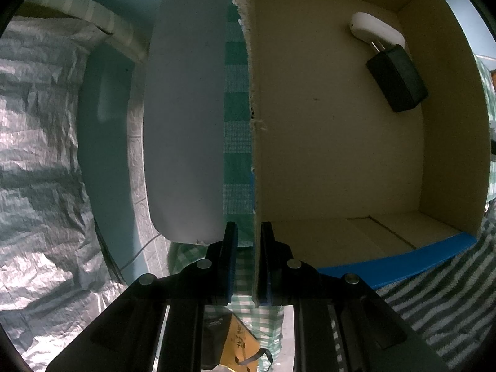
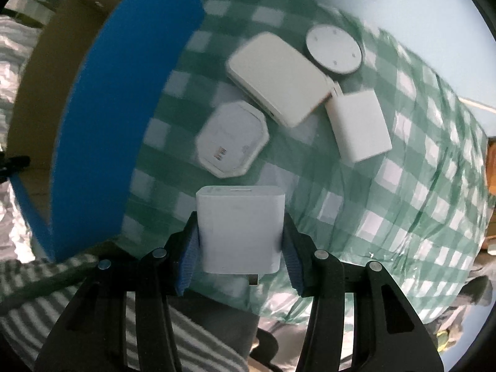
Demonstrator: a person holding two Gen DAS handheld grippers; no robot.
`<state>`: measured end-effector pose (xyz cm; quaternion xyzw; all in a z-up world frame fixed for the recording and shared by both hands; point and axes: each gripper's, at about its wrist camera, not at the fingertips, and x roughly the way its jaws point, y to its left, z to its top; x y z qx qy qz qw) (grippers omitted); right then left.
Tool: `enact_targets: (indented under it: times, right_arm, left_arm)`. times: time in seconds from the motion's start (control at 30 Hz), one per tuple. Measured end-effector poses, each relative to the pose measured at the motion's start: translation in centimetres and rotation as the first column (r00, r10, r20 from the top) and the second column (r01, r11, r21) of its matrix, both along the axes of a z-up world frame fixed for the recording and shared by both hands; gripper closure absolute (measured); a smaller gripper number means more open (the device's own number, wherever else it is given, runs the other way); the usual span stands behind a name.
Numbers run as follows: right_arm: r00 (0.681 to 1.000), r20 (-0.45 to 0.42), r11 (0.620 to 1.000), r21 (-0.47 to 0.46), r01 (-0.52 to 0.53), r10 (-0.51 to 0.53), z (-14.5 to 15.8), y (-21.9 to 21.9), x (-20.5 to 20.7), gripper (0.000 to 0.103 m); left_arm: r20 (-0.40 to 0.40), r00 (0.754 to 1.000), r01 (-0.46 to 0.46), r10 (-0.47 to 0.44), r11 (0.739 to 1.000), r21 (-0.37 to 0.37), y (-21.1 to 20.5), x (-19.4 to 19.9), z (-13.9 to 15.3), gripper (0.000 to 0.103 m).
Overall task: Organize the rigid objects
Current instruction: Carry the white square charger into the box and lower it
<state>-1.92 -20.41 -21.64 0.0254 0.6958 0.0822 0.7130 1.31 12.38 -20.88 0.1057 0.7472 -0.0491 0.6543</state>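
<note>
My right gripper (image 2: 240, 221) points down and is shut on a white cube charger (image 2: 240, 232), held above the green checked cloth (image 2: 403, 201). On the cloth beyond lie a white octagonal device (image 2: 232, 139), a flat white box (image 2: 279, 77), a round grey disc (image 2: 334, 50) and a white adapter (image 2: 358, 125). My left gripper (image 1: 249, 228) is shut on the torn side wall (image 1: 255, 155) of an open cardboard box (image 1: 325, 155). Inside the box, at its far right, lie a black adapter (image 1: 396, 80) and a white plug body (image 1: 375, 28).
The box's blue outer wall (image 2: 117, 117) stands just left of the held charger. A striped towel (image 2: 40, 297) lies at the near left. A grey-white flap (image 1: 186, 124) hangs outside the box, with crinkled silver sheeting (image 1: 37, 155) further left.
</note>
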Motion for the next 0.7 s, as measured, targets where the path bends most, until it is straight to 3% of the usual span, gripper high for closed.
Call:
enact_targets:
  times: [0.4, 0.7]
  right_arm:
    - [0.994, 0.091, 0.996, 0.05, -0.073, 0.068, 7.8, 1.4, 2.7, 0.054]
    - [0.975, 0.162, 0.983, 0.077, -0.166, 0.152, 9.6, 7.1, 5.4, 0.054]
  left_arm:
    - [-0.001, 1.0, 0.008, -0.008, 1.0, -0.001, -0.2, 0.2, 0.2, 0.088]
    - [0.0, 1.0, 0.008, -0.008, 1.0, -0.005, -0.2, 0.3, 0.2, 0.088]
